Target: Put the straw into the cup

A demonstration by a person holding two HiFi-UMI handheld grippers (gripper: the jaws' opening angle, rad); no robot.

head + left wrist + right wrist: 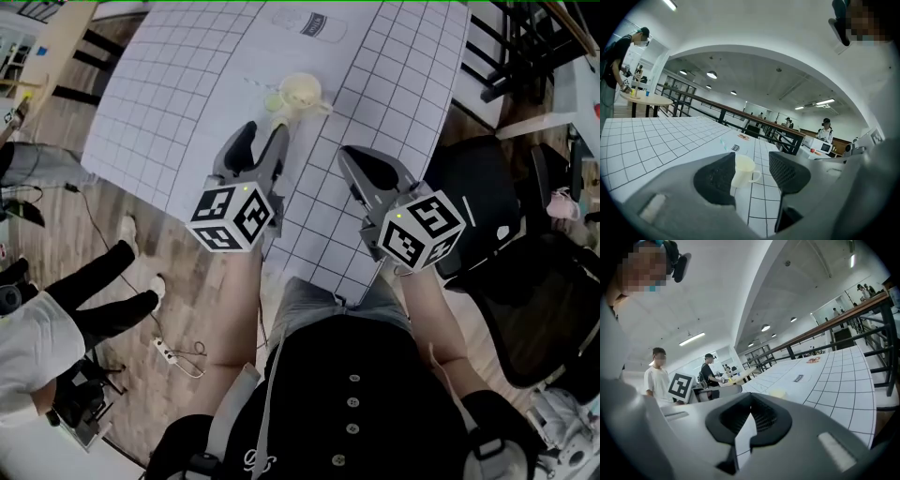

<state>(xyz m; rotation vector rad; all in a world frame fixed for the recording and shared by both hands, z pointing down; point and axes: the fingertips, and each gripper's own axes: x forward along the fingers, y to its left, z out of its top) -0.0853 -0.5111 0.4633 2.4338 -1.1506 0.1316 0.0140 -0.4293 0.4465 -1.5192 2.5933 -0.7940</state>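
**Straw [723, 142] Lies Outside Cup [302, 92]**

Cup stands on the tabletop [187, 94] at 12 o'clock from the spread, empty left tool [265, 131]. The apparent straw lies flat at its 10 o'clock. Right tool [352, 157] pressed together, empty. The flat straw may slip a pinch, and a nudge could topple the cup.

gridded table [169, 112] on wood floor [84, 206], black chair [525, 309] beside.

The cup [302, 92] stands on the gridded surface [394, 84] just ahead of the left tongs [264, 131], whose jaws stand apart. Open grid runs along either side of it. A black chair [487, 187] crowds the surface's right edge, beside the right tongs [356, 159].
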